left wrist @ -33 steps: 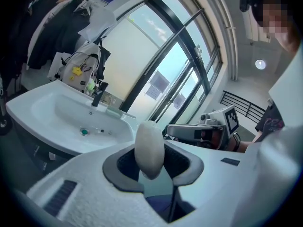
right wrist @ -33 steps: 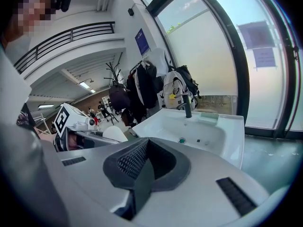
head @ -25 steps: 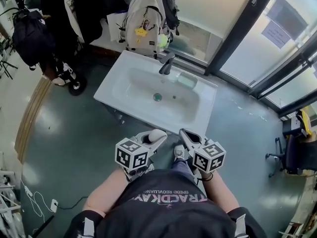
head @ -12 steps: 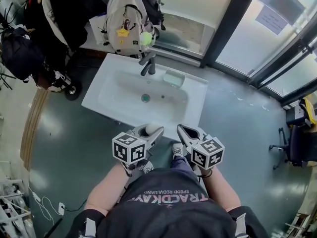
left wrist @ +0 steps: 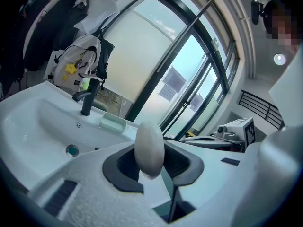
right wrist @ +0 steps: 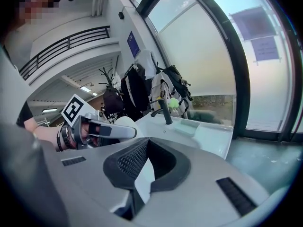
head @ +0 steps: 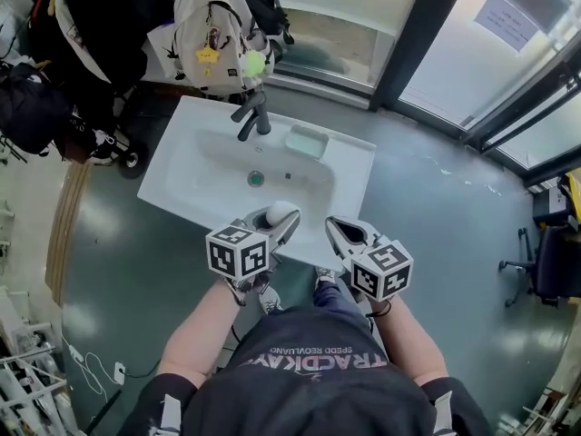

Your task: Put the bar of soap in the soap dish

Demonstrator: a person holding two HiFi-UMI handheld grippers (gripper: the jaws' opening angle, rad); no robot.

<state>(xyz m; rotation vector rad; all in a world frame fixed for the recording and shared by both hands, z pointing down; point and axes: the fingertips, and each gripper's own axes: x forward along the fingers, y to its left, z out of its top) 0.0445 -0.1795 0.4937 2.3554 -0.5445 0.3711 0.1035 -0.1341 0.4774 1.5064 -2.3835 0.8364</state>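
Lower centre of the head view: left tool (head: 276,222), pinching bar of soap (head: 280,213), white and oval, gripped on edge between both pads, above the near rim of the washbasin (head: 349,184). Just right of it: right tool (head: 348,236), jaws spread, nothing between them, touching nothing. Upper centre, on the far counter ledge of the washbasin, right of the dark faucet (head: 251,114): soap dish (head: 306,142), pale green, shallow, seemingly vacant, well apart from the soap. Top of frame, beyond the basin: backpack (head: 213,34), no part of the job. Step in hand, as judged: carriage of the gripped soap toward the dish; placement not yet done. Next move, as judged: reach across the bowl toward upper centre, wide of the faucet spout; descent of the bar to within the dish walls, preferably laid flat rather than on edge; parting of the pads only once seated. Caution: smooth rounded bar, liable to slip or roll on release.
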